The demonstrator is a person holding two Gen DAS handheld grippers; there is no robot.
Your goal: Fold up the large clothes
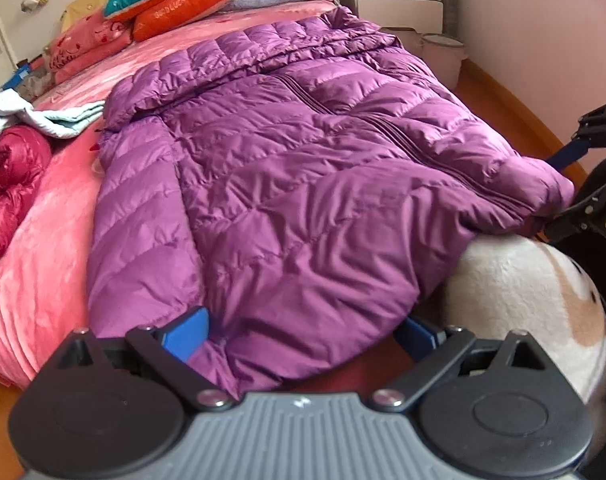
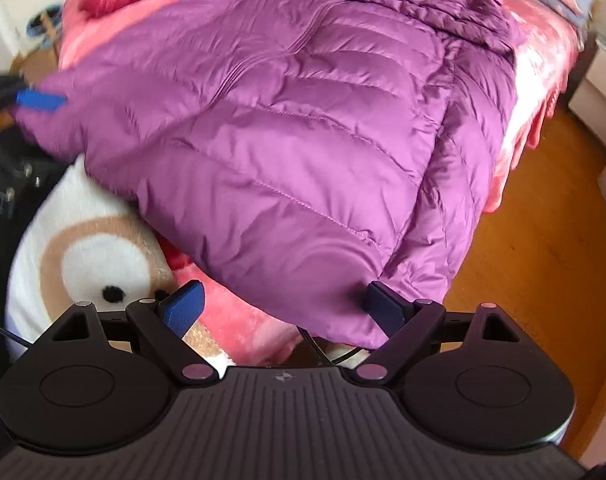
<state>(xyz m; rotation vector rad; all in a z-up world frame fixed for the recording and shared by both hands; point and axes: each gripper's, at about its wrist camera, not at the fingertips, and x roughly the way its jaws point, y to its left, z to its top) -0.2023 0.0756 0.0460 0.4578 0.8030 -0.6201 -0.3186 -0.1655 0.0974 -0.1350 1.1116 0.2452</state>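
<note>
Two grippers are engaging the purple down jacket (image 1: 303,168) lying spread on the pink bed (image 1: 43,248). Left gripper (image 1: 303,336) is standing wide open, hem bulging between its fingers. Right gripper (image 2: 283,312) is likewise gaping, hem lying between.

Your left wrist camera looks close along its fingers (image 1: 185,336) up the purple down jacket (image 1: 303,184) toward the pillows (image 1: 171,4). Your right one faces it too, jacket (image 2: 287,128) shared beyond both fingers.
</note>
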